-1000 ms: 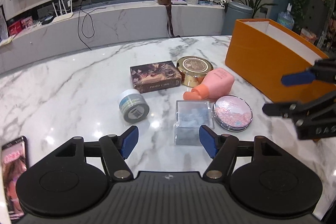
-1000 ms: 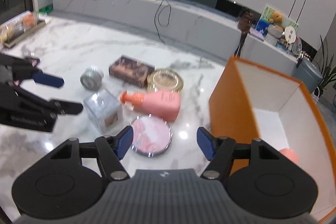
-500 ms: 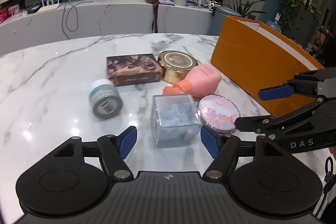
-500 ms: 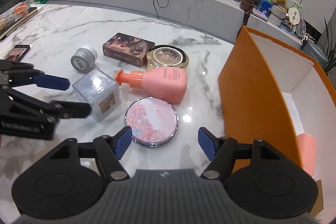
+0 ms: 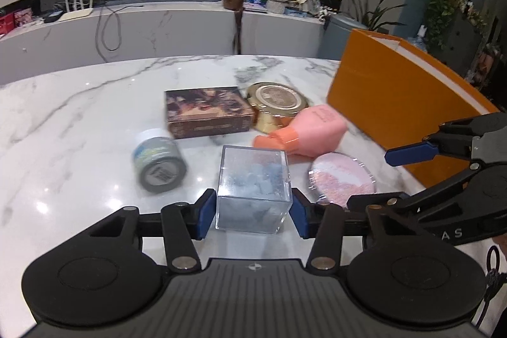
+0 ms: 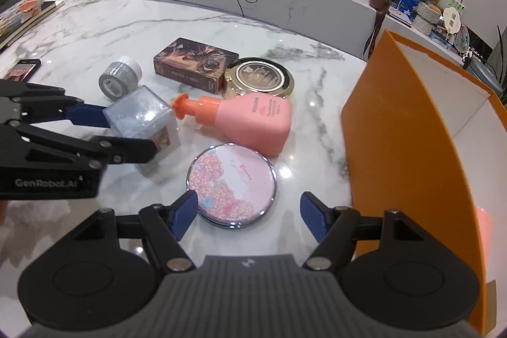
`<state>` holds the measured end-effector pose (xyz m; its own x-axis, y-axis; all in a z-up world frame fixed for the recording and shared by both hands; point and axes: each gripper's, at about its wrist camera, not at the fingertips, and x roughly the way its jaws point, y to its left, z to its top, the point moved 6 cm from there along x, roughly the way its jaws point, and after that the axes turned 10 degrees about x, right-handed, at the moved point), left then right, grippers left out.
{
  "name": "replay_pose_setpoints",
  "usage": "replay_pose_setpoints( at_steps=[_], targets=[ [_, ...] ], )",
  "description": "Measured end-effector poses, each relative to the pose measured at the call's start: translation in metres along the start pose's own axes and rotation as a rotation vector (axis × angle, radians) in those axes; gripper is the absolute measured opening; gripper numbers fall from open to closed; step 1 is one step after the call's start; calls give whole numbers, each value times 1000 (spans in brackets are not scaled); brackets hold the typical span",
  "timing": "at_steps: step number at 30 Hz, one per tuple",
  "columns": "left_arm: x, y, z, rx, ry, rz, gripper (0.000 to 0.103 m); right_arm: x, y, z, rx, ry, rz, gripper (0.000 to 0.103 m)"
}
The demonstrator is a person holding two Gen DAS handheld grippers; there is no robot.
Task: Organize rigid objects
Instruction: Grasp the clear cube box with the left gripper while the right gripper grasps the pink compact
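Observation:
A clear plastic cube (image 5: 253, 189) with pale blue contents stands on the marble table between the pads of my left gripper (image 5: 253, 213), which touch or nearly touch its sides; it also shows in the right wrist view (image 6: 142, 119). My right gripper (image 6: 248, 213) is open and empty, just in front of a round pink floral compact (image 6: 231, 184). Behind lie a pink pump bottle (image 6: 253, 122) on its side, a gold round tin (image 6: 258, 78), a brown card box (image 6: 195, 64) and a small grey jar (image 6: 118, 78). An orange box (image 6: 412, 129) stands open at the right.
A phone (image 6: 23, 68) lies at the table's left edge. A tray with packets (image 6: 22, 15) sits at the far left. A low marble counter (image 5: 142, 30) with a router, cables and ornaments runs behind the table. Something pink (image 6: 483, 220) lies inside the orange box.
My left gripper has moved forward and closed in around the clear cube. My right gripper has come down closer to the pink compact, still open.

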<state>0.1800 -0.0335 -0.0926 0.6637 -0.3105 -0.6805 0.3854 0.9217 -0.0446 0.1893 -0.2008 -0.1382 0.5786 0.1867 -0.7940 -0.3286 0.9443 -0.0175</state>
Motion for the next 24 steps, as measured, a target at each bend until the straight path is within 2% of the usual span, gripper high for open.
replay_pose_setpoints(
  at_steps=[4, 7, 12, 19, 24],
  targets=[
    [-10, 15, -6, -39, 25, 5, 56, 5, 8, 3, 0, 3, 19, 74],
    [-16, 16, -11, -24, 32, 0, 56, 9, 12, 6, -5, -7, 17, 79],
    [-17, 13, -14, 3, 16, 5, 56, 22, 12, 7, 26, 0, 7, 79],
    [-11, 17, -14, -19, 5, 10, 59, 34, 11, 8, 66, -19, 21, 79],
    [-7, 20, -16, -44, 3, 8, 63, 37, 11, 11, 73, -22, 36, 75]
  ],
)
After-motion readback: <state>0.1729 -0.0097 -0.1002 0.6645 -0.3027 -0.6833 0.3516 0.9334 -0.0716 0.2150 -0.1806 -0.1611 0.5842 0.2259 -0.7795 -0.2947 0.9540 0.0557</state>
